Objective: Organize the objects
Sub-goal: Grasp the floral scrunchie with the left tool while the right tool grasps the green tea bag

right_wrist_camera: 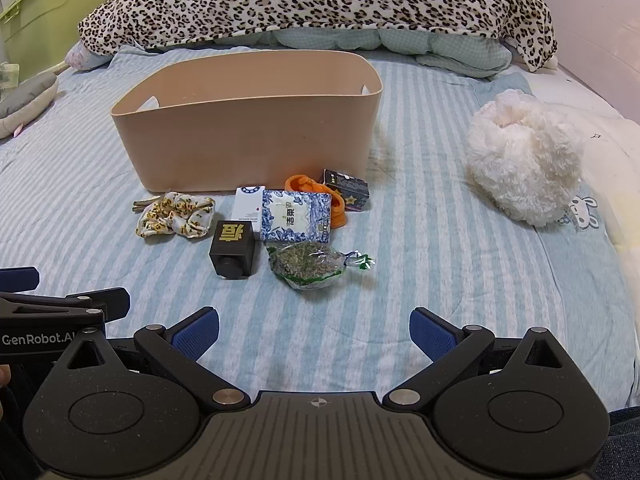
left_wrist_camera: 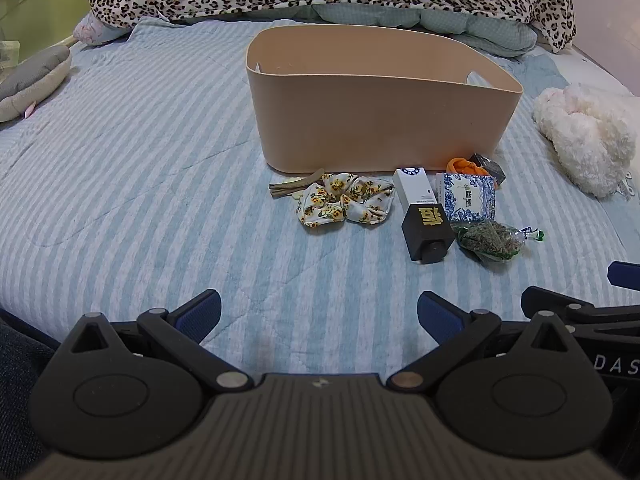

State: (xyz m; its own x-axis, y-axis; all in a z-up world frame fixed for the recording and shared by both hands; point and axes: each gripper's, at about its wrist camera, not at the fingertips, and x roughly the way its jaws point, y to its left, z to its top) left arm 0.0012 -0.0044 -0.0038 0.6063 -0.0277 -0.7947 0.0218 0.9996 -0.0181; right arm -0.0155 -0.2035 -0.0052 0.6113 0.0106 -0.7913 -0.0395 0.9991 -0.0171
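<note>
Right now both sets of fingers are spread wide and carry nothing: left gripper [left_wrist_camera: 318,314] and right gripper [right_wrist_camera: 314,330] hover side by side over bare striped bedspread [left_wrist_camera: 120,168], near its front edge, well short of the clutter.

Task things lie in a tight huddle mid-bed, just in front of the tan bin [right_wrist_camera: 248,136], which stands upright with nothing showing inside from this angle. Front row, nearest me: black cube box [right_wrist_camera: 233,254] and, just to its right, a clear bag of dried green stuff [right_wrist_camera: 306,264]. Behind them, a white carton [right_wrist_camera: 247,204] and a blue-and-white tissue pack [right_wrist_camera: 296,216], touching each other. Further back, against the bin wall: an orange piece [right_wrist_camera: 308,188] and a small dark box [right_wrist_camera: 347,190]. Left end: floral scrunchie [right_wrist_camera: 174,216] with a tan hair clip [right_wrist_camera: 146,205] poking out beside it.

My judgement: nothing is in the bin yet; the step in hand is picking the first item. I'd work front to back so the fingers don't plough the row behind.

- Right gripper: bag first, pinched at its bulk. The film looks slippery and will likely sag.
- Left gripper: scrunchie. Soft, so close fully on the bunched fabric.
- Cube: square the fingers to two flat faces.

Lift clear of the bin rim before releasing.
</note>
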